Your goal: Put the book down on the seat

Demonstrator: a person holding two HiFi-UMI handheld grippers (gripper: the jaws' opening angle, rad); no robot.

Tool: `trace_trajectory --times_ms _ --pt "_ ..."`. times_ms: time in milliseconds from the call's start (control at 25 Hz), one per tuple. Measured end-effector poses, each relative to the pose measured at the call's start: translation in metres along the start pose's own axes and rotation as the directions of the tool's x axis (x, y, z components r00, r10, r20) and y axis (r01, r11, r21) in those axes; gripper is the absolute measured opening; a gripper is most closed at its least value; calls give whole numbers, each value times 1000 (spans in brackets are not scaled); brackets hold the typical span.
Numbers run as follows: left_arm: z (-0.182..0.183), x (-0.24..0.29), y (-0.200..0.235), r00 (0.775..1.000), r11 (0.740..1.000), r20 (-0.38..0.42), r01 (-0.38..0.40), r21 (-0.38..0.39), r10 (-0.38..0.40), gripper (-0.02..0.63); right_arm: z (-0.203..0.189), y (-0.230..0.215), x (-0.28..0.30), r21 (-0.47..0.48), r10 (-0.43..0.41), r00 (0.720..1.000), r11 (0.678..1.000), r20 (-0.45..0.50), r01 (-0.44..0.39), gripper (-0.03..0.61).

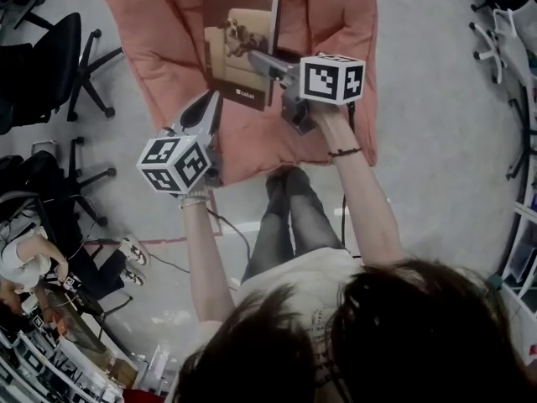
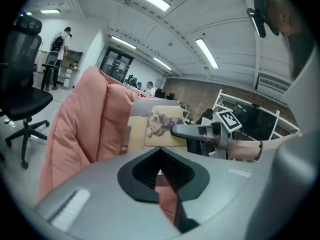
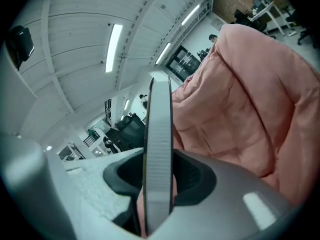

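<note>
The book point(image 1: 239, 44) lies flat, dog cover up. Its long axis runs away from the person, ahead of the right claw point(image 1: 265, 64), which is clamped on its near right edge. The pink seat point(image 1: 336, 23) lies beneath; whether they touch cannot be told. The left claw point(image 1: 206, 110), jaws together and empty, is just short of the book's near edge.

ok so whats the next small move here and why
Probably lower the right gripper a little so the book settles flat on the pink seat, then release. Its jaws are clamped on the book's edge, and in the left gripper view the book appears raised off the pink seat.
</note>
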State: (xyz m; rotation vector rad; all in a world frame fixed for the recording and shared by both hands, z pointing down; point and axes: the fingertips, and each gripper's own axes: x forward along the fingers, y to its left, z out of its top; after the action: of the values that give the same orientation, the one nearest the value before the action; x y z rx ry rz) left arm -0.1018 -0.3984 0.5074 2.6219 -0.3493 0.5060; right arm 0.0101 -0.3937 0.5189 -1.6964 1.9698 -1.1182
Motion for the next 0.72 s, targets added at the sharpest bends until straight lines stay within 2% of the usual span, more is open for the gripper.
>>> trace_trajectory --times_ms 120,280,560,720 --pt "-13 16 10 1000 1000 -17 11 -5 -11 2 -11 -15 13 -22 5 999 1000 -33 -5 152" --pt "-40 48 17 997 1000 -66 26 3 -26 2 -27 -52 24 5 21 999 1000 -45 -20 152" --pt "-75 64 25 991 999 -126 40 1 -39 2 -58 -77 39 -33 38 996 999 -75 -40 152" --pt "-92 86 30 985 1000 -173 25 -1 -25 2 -69 -106 41 -37 28 994 999 -109 -32 152"
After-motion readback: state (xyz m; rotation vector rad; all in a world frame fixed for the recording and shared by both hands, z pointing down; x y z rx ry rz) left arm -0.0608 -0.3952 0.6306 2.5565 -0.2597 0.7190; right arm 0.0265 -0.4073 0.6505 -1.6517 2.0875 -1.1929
